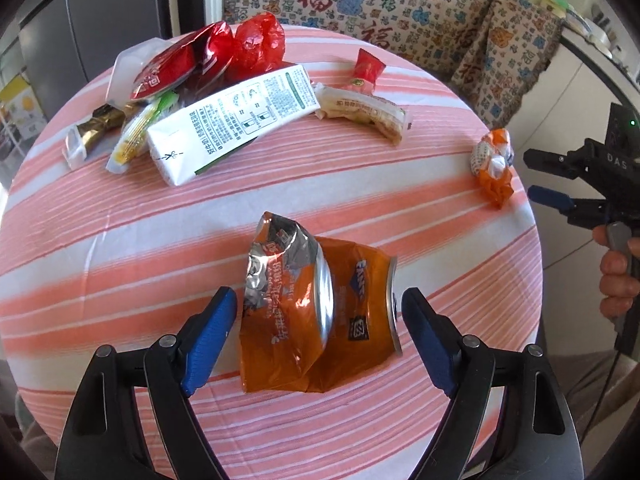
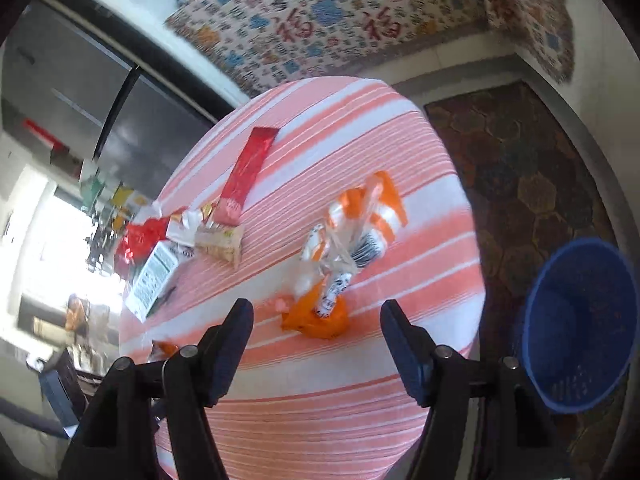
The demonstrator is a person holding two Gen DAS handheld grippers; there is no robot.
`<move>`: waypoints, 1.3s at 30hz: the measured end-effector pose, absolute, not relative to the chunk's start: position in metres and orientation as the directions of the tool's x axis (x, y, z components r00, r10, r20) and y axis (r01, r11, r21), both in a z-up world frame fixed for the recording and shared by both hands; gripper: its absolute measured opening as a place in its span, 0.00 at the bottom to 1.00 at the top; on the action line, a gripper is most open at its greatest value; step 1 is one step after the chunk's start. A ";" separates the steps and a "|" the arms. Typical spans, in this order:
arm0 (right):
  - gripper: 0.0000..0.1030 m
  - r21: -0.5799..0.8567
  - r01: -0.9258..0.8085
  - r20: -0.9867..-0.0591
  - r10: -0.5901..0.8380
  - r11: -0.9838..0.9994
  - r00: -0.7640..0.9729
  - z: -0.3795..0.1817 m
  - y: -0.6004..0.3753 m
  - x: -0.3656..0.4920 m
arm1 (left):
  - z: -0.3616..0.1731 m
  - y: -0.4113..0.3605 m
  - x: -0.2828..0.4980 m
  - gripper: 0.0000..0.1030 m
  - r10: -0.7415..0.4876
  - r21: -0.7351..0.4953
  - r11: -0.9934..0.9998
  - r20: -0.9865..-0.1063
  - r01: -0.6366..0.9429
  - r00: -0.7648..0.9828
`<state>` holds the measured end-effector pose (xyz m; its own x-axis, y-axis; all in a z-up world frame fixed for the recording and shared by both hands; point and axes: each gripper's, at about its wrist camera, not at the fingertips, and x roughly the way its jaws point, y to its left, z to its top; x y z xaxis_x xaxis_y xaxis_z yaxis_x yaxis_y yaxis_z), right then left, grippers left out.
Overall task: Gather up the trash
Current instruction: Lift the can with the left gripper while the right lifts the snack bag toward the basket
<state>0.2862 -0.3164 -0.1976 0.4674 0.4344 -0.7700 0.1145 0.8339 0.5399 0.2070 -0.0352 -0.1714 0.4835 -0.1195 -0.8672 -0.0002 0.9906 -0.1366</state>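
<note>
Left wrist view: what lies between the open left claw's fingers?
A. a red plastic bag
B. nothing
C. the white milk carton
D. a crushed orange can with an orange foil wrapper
D: the crushed orange can and orange foil wrapper lie between the left claw, untouched.

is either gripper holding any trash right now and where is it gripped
Nothing is held. The left gripper stands open around the crushed orange can and foil wrapper; the right gripper is open before the crumpled orange-and-white plastic wrapper.

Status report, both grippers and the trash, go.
Left gripper open around crushed orange can, not gripping. Right gripper open, empty, over orange-white wrapper. Blue bin unobstructed.
</note>
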 end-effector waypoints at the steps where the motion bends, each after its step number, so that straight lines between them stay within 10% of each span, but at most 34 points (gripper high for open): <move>1: 0.67 0.549 0.154 -0.773 0.430 0.821 0.466 -0.199 -0.323 0.289 | -0.171 -0.035 0.206 0.83 -0.119 -0.137 0.991 -0.866 -0.002 0.486; 7: 0.69 0.480 0.208 -0.826 0.359 0.852 0.435 -0.210 -0.320 0.330 | -0.166 -0.029 0.202 0.83 -0.114 -0.140 0.990 -0.857 -0.014 0.503; 15: 0.63 0.197 -0.343 -0.845 0.337 0.918 0.416 -0.186 -0.218 0.347 | -0.166 -0.021 0.198 0.88 -0.141 -0.150 0.988 -0.862 0.021 0.487; 27: 0.65 0.176 -0.149 -0.921 0.216 0.973 0.324 -0.189 -0.227 0.356 | -0.174 -0.031 0.217 0.83 -0.079 -0.088 0.996 -0.886 0.002 0.457; 29: 0.36 0.167 -0.142 -0.931 0.204 0.976 0.303 -0.191 -0.228 0.357 | -0.172 -0.027 0.218 0.76 -0.110 -0.124 0.992 -0.887 -0.002 0.449; 39: 0.37 0.134 -0.193 -0.893 0.203 0.972 0.401 -0.152 -0.257 0.312 | -0.141 -0.059 0.216 0.75 -0.163 -0.154 0.986 -0.843 0.061 0.512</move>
<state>0.3125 -0.2570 -0.1524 0.4007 0.2031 -0.8934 -0.1932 0.9719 0.1343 0.2161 -0.0591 -0.1413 0.5118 -0.1634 -0.8434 0.0612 0.9862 -0.1539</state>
